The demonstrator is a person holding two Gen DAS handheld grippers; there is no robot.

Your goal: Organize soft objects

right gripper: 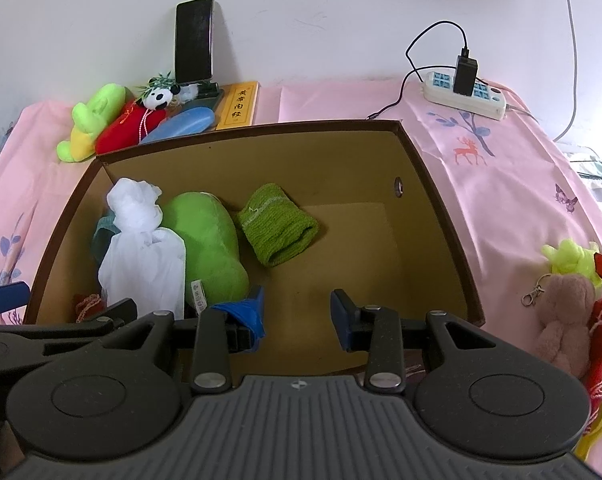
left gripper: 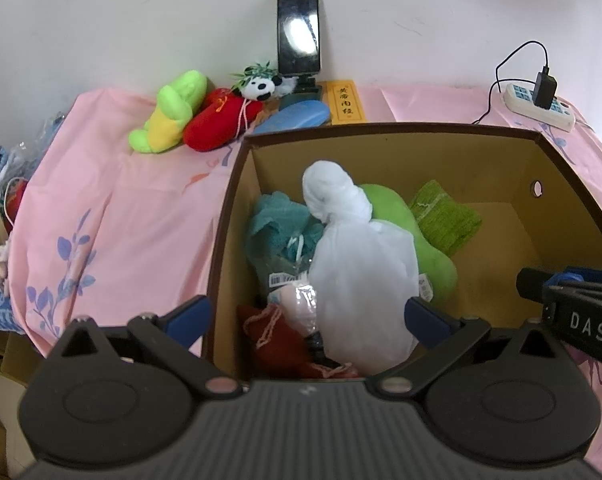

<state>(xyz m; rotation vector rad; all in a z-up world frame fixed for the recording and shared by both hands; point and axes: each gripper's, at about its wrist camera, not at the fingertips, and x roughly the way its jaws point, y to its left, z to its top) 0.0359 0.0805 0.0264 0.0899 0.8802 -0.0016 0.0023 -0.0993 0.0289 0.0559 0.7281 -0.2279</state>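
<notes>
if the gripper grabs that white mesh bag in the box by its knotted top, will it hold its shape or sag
The white mesh bag will probably sag: its thin fabric already slumps over the green plush and is bunched at the knot. It looks light, since you can half see through it. Gripped at the bunched top it should hold well, though the body may snag on neighbouring toys.

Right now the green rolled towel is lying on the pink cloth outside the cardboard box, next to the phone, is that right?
Not quite. The green rolled towel lies inside the cardboard box, on its floor beside the green plush, far from the phone propped against the wall. The right wrist view shows it plainly.
</notes>
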